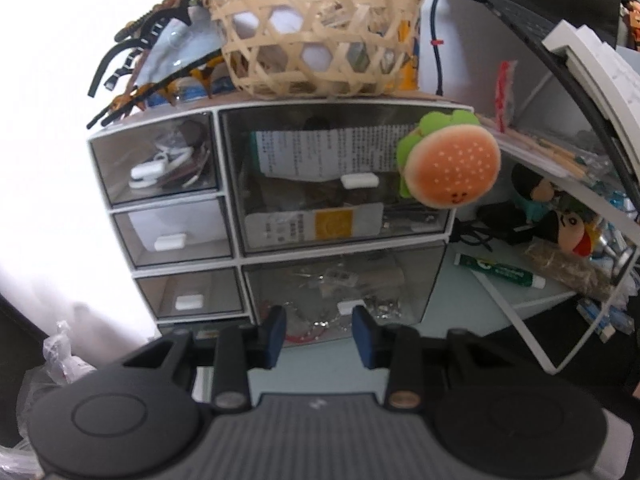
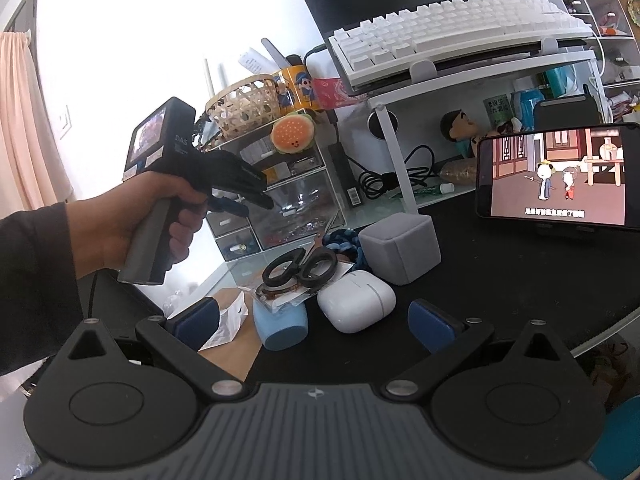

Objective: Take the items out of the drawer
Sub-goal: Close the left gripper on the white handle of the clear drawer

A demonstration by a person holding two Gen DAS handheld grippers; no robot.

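A white desktop organiser with clear drawers (image 1: 236, 184) stands before my left gripper (image 1: 320, 334). That gripper is open and empty, its blue pads just in front of the large bottom drawer (image 1: 340, 288) and its white handle (image 1: 352, 306). That drawer holds small metal bits and a red cord. In the right wrist view the left gripper (image 2: 240, 206) points at the same organiser (image 2: 288, 200). My right gripper (image 2: 316, 324) is open and empty, hovering over a white earbud case (image 2: 356, 300), a blue cup (image 2: 284, 322) and black scissors (image 2: 300, 268).
A woven basket (image 1: 316, 28) and hair claws sit on the organiser, with a burger plush (image 1: 452, 168) on its corner. A white shelf with a keyboard (image 2: 452, 28), a grey cube (image 2: 400, 248), a phone playing video (image 2: 560, 176) and cables crowd the desk.
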